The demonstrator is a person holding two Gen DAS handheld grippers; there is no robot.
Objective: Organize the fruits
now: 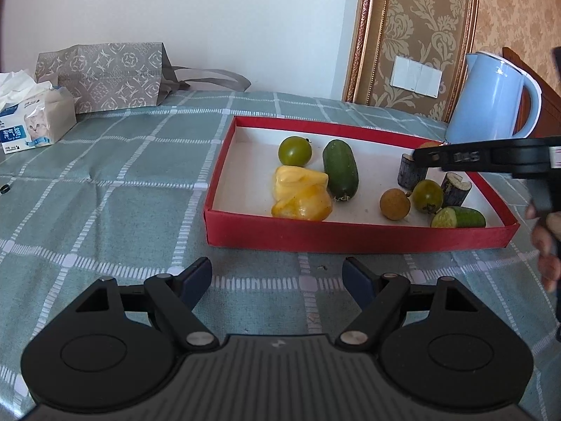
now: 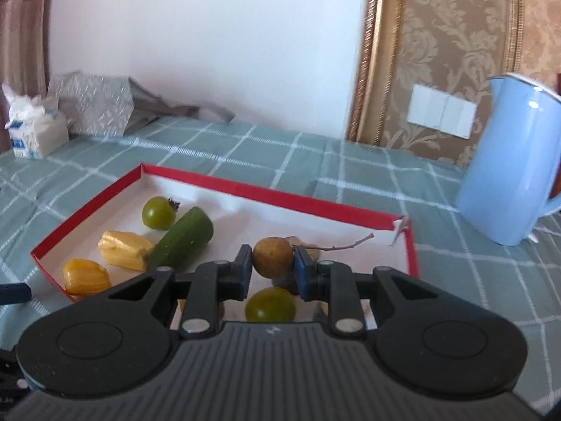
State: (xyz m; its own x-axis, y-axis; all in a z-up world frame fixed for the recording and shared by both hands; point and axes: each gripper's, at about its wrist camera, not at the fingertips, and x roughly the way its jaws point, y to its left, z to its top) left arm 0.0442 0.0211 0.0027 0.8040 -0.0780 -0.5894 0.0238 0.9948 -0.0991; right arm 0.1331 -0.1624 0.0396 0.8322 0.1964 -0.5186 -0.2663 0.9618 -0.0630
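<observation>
brown round fruit [image 2: 272, 258]: clamped in right claw [image 2: 272, 263], above the tray's right part | red tray [image 2: 266, 192] on checked worktop [image 2: 350, 161]: cucumber [image 2: 182, 242], green tomato [image 2: 158, 212] inside | left claw [image 1: 277, 277]: apart, empty, before tray

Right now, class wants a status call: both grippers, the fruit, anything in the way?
Left gripper open, empty, over the tablecloth. Right gripper shut on a longan above the red tray. Path clear; blue kettle stands off to the side.
</observation>
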